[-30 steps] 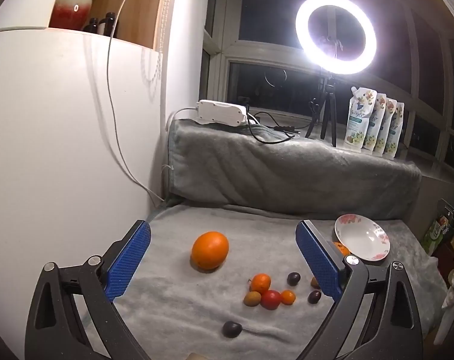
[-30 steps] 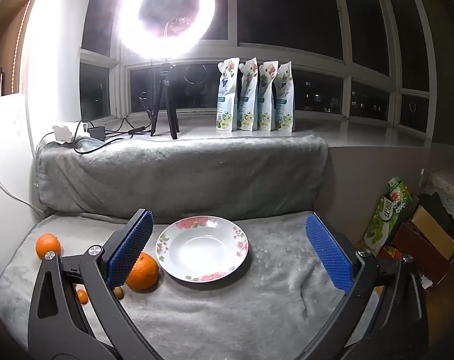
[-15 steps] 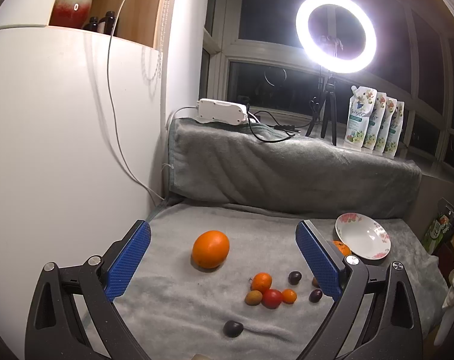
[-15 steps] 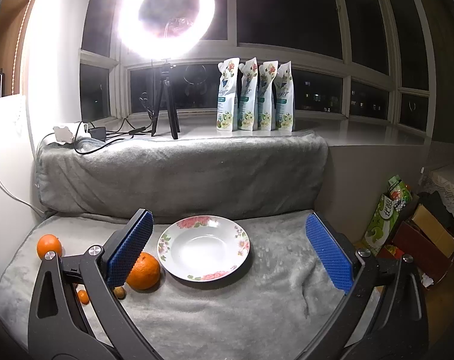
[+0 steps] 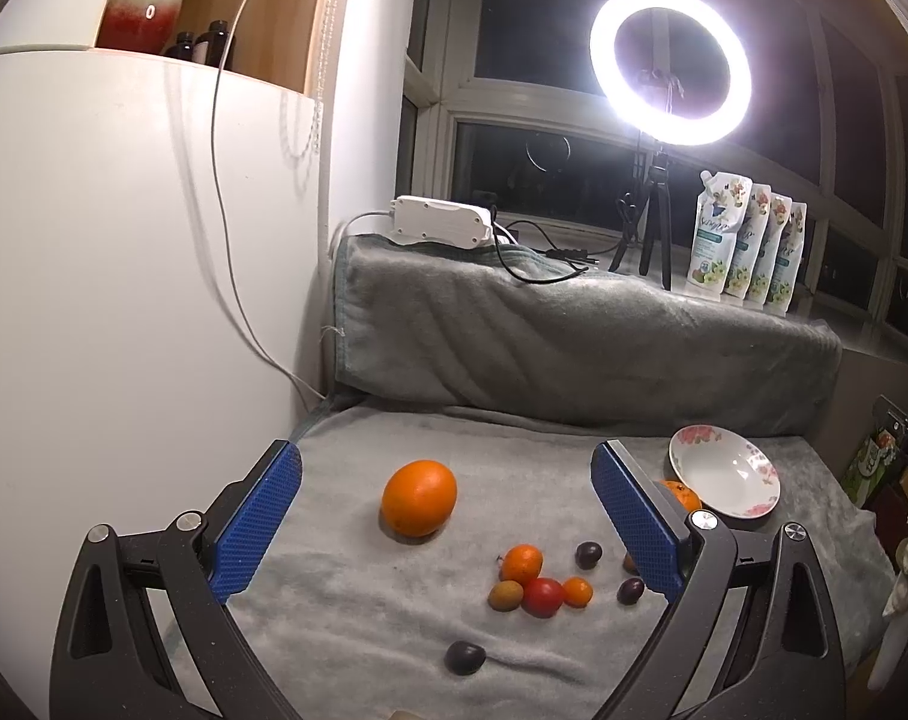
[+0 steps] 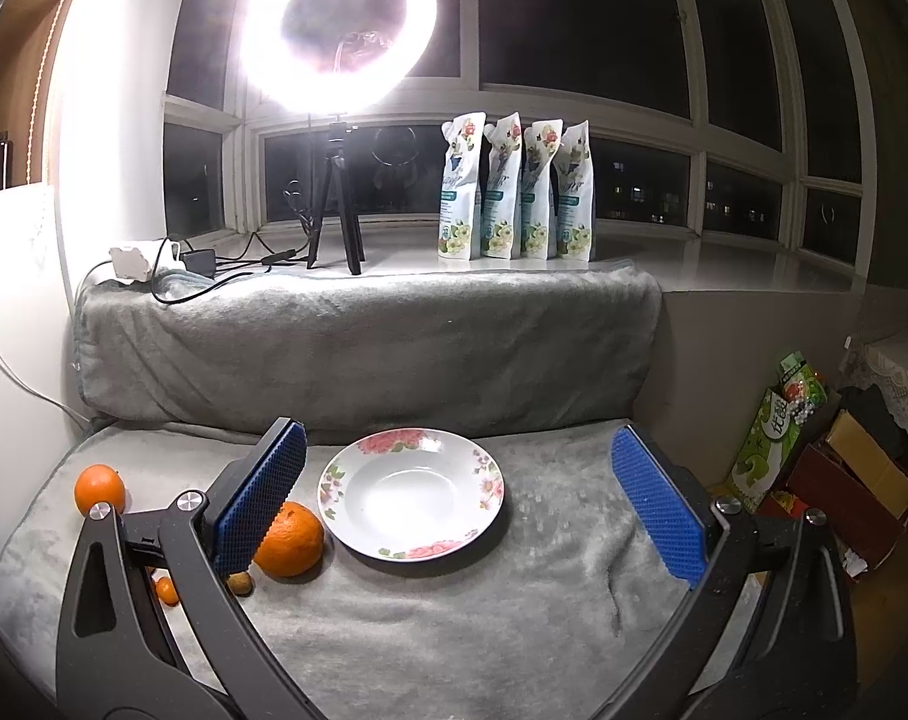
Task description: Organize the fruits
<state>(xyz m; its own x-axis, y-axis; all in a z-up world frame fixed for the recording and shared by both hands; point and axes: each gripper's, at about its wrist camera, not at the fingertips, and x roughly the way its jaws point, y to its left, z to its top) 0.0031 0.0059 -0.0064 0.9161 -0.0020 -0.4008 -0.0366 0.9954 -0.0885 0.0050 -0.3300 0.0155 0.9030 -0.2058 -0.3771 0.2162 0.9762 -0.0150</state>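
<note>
Since both sets of tongs stand wide open with nothing between their blue ribbed pads, no fruit is in hand yet. Left tongs (image 5: 447, 522) hover over the grey fleece blanket (image 5: 357, 588) that covers the surface; right tongs (image 6: 454, 504) frame the plate (image 6: 411, 546).

Fruit positions: the large orange (image 5: 419, 505) sits alone, mid-blanket, between the left pads. Nearer the camera and to the right, a loose cluster: small mandarin (image 5: 521, 563), red tomato (image 5: 542, 597), a tan-green fruit (image 5: 505, 595), a tiny orange one (image 5: 577, 591), touching or nearly so. Dark plums (image 5: 589, 555) scattered around, one apart at the front (image 5: 464, 657). A second orange (image 6: 290, 539) lies just beside the plate's left rim. Plate is empty.

Handling, judged:
- Large orange: firm, dimpled peel, fairly heavy, rounded. Take across the widest girth; the ribbed pads should bite well.
- Tomato and plums: smooth, taut skin, likely slippery and easily bruised. Light squeeze only.
- Small fruits: light, apt to roll; soft pile may steady them.
- Plate: glazed ceramic, floral rim, shallow well. Hard and breakable; set fruit down, don't drop.
</note>
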